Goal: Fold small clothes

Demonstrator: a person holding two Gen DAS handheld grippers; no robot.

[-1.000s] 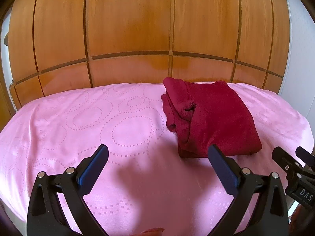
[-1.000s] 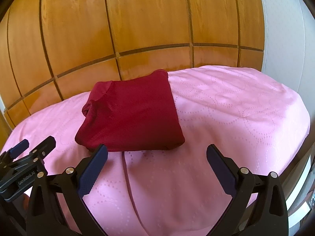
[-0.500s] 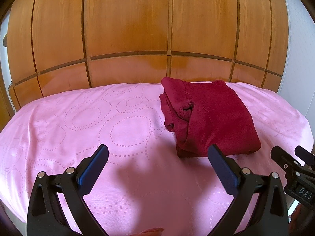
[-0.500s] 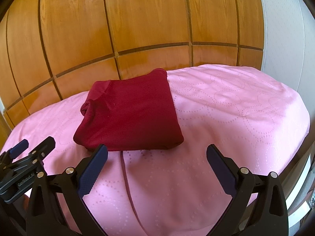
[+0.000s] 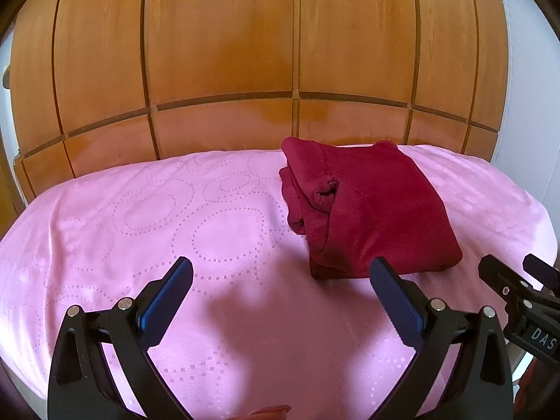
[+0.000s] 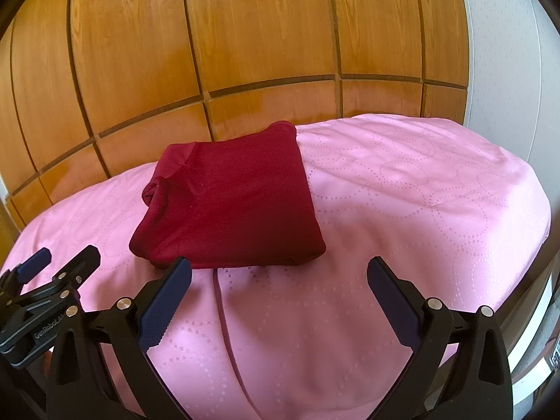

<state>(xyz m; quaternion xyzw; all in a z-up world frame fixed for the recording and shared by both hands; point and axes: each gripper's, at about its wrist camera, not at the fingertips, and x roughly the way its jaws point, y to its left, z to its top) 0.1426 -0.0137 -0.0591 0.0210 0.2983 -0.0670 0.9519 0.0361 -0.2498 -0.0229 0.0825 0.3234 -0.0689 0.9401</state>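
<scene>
One garment: a dark red garment (image 6: 231, 199) lies folded into a thick, squarish stack on the pink bedspread (image 6: 420, 189), toward the far edge near the wooden panelling (image 6: 245, 35).
Fold state: top face smooth; layered edges and a small rolled opening show along its left side in the left wrist view (image 5: 364, 210). By my judgement this piece is done or nearly so.
Handling: looks soft, light and limp, a knit or fleece that will sag and slide apart if lifted by one layer only.
Where to hold: I would pinch the near folded edge through all layers, or take both near corners together, one gripper each.
Left gripper (image 5: 280, 287): jaws spread wide, empty, hovering above the bedspread just short of the garment's near left corner.
Right gripper (image 6: 278, 280): jaws also wide apart, holding nothing, its left finger (image 6: 164, 301) close to the garment's near edge; contact cannot be told.
Hidden: the garment's underside and far edge; what kind of clothing it is cannot be told.
Cut off: each gripper shows only partly in the other's view, at the frame edge.
Unclear: a reddish sliver at the bottom of the left wrist view, perhaps a fingertip.
</scene>
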